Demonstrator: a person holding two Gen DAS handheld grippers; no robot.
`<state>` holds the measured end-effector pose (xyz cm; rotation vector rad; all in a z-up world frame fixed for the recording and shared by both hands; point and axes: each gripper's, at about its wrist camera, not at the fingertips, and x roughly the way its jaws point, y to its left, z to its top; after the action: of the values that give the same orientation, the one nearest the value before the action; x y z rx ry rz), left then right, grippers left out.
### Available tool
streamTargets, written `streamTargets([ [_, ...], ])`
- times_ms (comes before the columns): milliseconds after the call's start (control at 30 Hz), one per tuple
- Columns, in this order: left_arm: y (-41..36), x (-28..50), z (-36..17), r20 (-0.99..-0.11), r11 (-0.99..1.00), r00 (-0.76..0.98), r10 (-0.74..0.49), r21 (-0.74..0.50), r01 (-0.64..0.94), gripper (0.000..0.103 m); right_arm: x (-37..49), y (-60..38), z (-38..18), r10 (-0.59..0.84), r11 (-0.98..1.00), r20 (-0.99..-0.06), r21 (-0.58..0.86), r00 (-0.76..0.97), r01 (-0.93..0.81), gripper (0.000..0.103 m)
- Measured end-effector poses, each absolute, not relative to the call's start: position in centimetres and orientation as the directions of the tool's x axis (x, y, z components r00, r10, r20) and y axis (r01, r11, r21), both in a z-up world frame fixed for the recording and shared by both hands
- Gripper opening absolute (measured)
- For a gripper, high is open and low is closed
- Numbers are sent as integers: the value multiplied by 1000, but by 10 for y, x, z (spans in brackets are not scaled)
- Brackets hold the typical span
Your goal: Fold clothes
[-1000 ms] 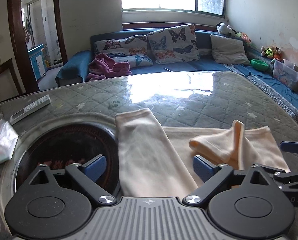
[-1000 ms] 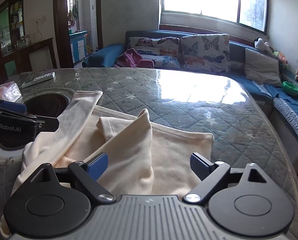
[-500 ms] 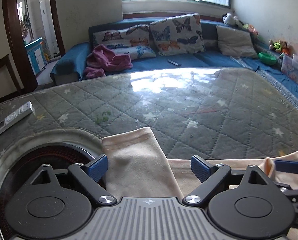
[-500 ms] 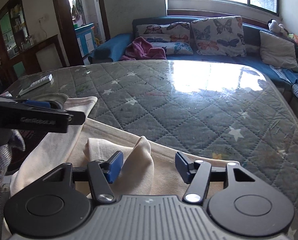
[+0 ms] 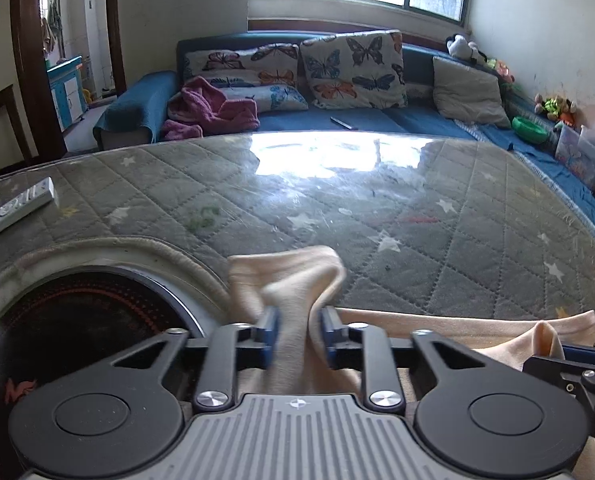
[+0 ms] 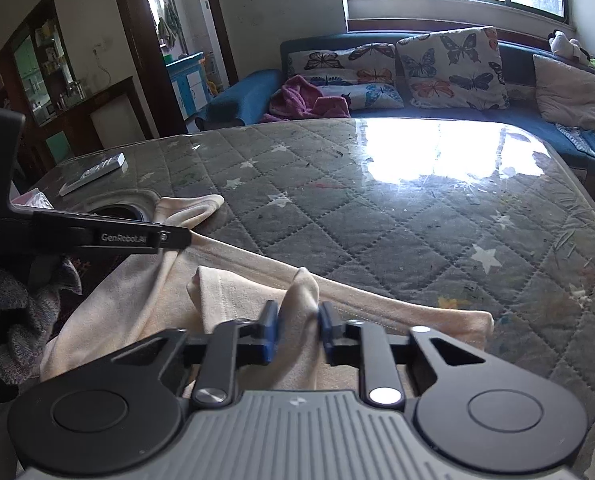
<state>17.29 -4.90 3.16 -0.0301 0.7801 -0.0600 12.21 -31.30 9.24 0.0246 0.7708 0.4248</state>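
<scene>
A cream garment point(image 5: 437, 326) lies on the near part of the quilted table point(image 5: 377, 208). One sleeve point(image 5: 293, 272) reaches toward the far side. My left gripper point(image 5: 299, 332) is closing its jaws, and the sleeve is bunched and pinched between the blue pads. In the right wrist view my right gripper point(image 6: 297, 330) is also closing its jaws, with a raised fold of the garment point(image 6: 301, 292) pressed between its pads. My left gripper point(image 6: 173, 238) shows from the side at the left, over the sleeve end point(image 6: 189, 210). A gloved hand point(image 6: 21, 304) holds it.
A round dark cooktop recess point(image 5: 77, 320) sits in the table at the near left. A white remote point(image 5: 17, 204) lies beyond it and a plastic packet point(image 6: 33, 200) beside it. A blue sofa point(image 5: 377, 120) with butterfly cushions and a pink garment point(image 5: 213, 108) stands behind the table.
Both grippers have come forward and down onto the garment. Their jaws, wide apart before, have closed in, the left on the sleeve and the right on the raised fold.
</scene>
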Motion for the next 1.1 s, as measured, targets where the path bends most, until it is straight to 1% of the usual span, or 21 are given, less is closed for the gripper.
streamTargets([
  [67,-42,170,35,-698,997,712,-77,-77,32,14,118,-316,95,373,920,-657,174,655,-350,10],
  [267,-23,151,45,-678,992,730,-87,-126,2,12,98,-332,116,344,937,-600,163,722,-310,9],
  [467,-2,119,67,-632,985,767,-107,-175,-7,12,63,-364,136,301,953,-546,165,782,-252,8],
  [567,6,110,73,-623,984,775,-107,-176,-6,13,43,-380,146,275,961,-518,162,810,-223,8],
  [700,12,109,67,-641,987,761,-97,-163,-11,13,16,-403,152,231,970,-483,177,844,-164,8],
  [800,14,106,58,-654,992,753,-73,-128,-15,16,0,-421,148,186,977,-495,181,849,-109,8],
  [867,15,103,51,-664,994,745,-63,-113,-16,16,-10,-433,142,150,982,-510,180,847,-65,8],
  [967,19,96,42,-678,994,733,-59,-109,-21,16,-21,-451,128,77,985,-558,169,826,22,8],
  [1100,18,88,39,-680,994,730,-63,-108,-14,18,-33,-467,108,27,983,-616,158,787,90,9],
])
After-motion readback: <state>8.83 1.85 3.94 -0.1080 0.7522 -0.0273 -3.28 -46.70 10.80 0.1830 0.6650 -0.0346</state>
